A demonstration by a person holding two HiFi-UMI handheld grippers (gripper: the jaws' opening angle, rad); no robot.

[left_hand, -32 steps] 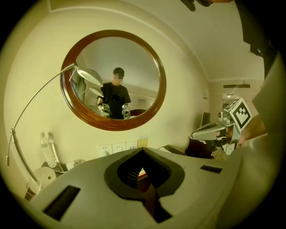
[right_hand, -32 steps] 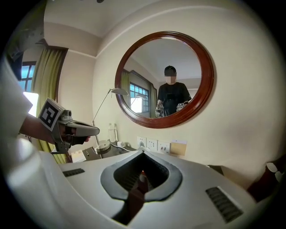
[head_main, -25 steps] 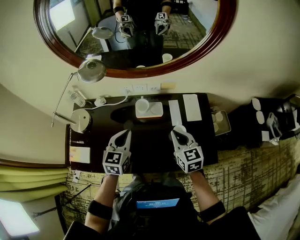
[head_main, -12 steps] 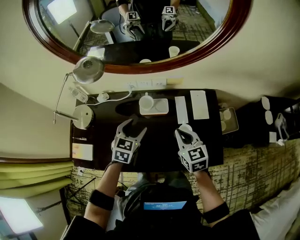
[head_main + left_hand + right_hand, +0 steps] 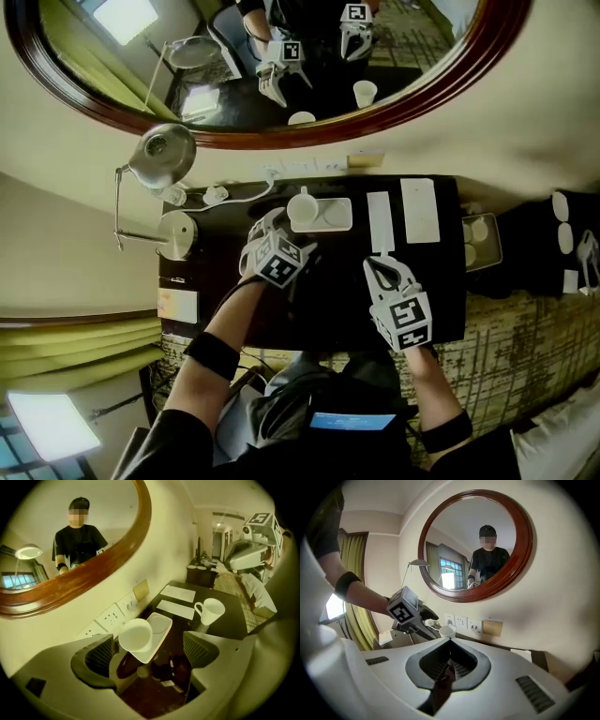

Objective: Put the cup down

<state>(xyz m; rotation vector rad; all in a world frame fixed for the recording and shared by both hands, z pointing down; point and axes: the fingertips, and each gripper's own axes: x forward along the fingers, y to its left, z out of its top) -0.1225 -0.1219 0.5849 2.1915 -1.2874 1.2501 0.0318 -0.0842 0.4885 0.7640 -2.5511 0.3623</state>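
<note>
A white cup (image 5: 302, 208) (image 5: 136, 634) sits on a white tray (image 5: 336, 216) (image 5: 161, 623) at the back of the dark table (image 5: 328, 291). My left gripper (image 5: 281, 236) (image 5: 150, 653) points down at it from the near left. Its jaws have just been opening and stand open, with the cup just ahead of the gap and untouched. A second white mug (image 5: 212, 610) stands on the table to the right. My right gripper (image 5: 382, 267) (image 5: 445, 672) hovers over that area, shut with nothing between its pads. From the right gripper view the tray's cup (image 5: 447, 631) shows beyond the left gripper (image 5: 410, 609).
A desk lamp (image 5: 161, 150) and its round base (image 5: 176, 232) stand at the table's left, beside a cable and wall sockets (image 5: 300, 167). Two white cards (image 5: 380, 220) (image 5: 420, 208) lie right of the tray. A notepad (image 5: 178, 305) lies front left. A side tray (image 5: 478, 236) sits further right.
My left gripper has moved forward and down toward the tray, rolled, and gone from shut to open. The right gripper has edged slightly forward, still shut.
</note>
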